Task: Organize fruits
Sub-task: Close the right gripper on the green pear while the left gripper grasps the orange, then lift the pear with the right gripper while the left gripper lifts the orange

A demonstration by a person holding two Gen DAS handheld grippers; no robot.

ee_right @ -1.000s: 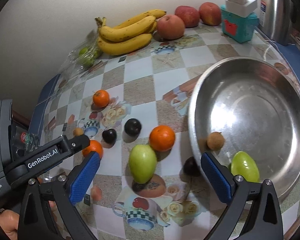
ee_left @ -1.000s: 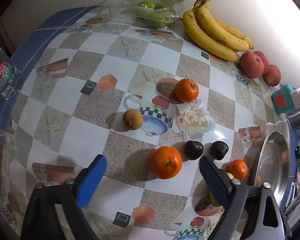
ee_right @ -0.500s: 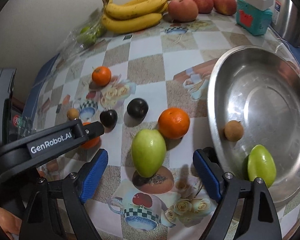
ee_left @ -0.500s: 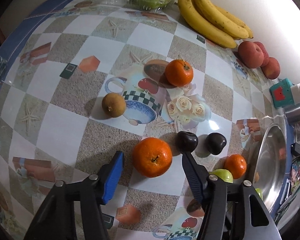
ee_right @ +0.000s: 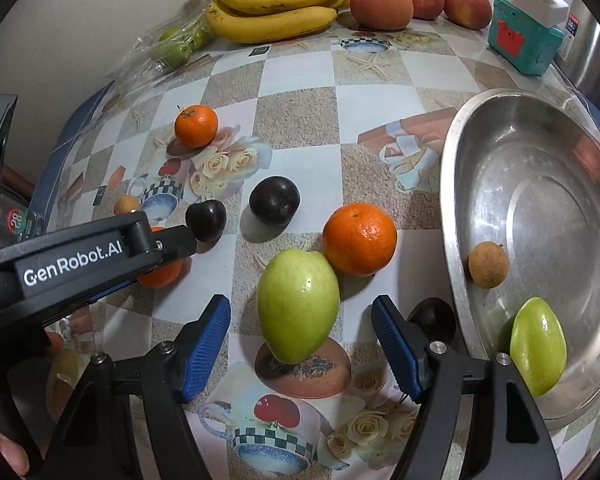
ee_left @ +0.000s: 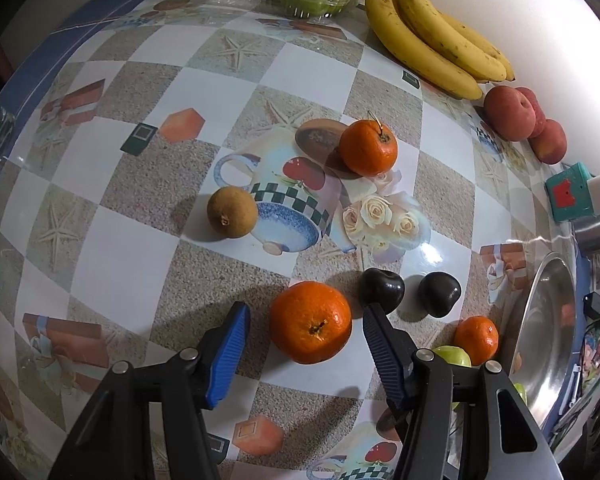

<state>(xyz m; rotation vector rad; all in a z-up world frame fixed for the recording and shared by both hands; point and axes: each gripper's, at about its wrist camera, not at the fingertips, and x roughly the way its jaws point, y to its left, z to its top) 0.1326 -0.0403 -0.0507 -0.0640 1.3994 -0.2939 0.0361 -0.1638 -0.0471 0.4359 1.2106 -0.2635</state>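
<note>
dark plum (ee_right: 434,317) half behind claw finger

The right tongs (ee_right: 301,332) have just been closing around a green fruit (ee_right: 297,305) on the tabletop (ee_right: 300,80), gaps still showing on both sides. An orange (ee_right: 360,239) touches that fruit. The steel bowl (ee_right: 456,168) holds another green fruit (ee_right: 538,350) and a small brown one (ee_right: 488,265).

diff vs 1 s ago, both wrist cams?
Left gripper closed in around the large orange mandarin; right gripper dropped and has been closing around the green oval fruit. Pads touch neither yet. All fruit and the steel bowl unmoved.
</note>
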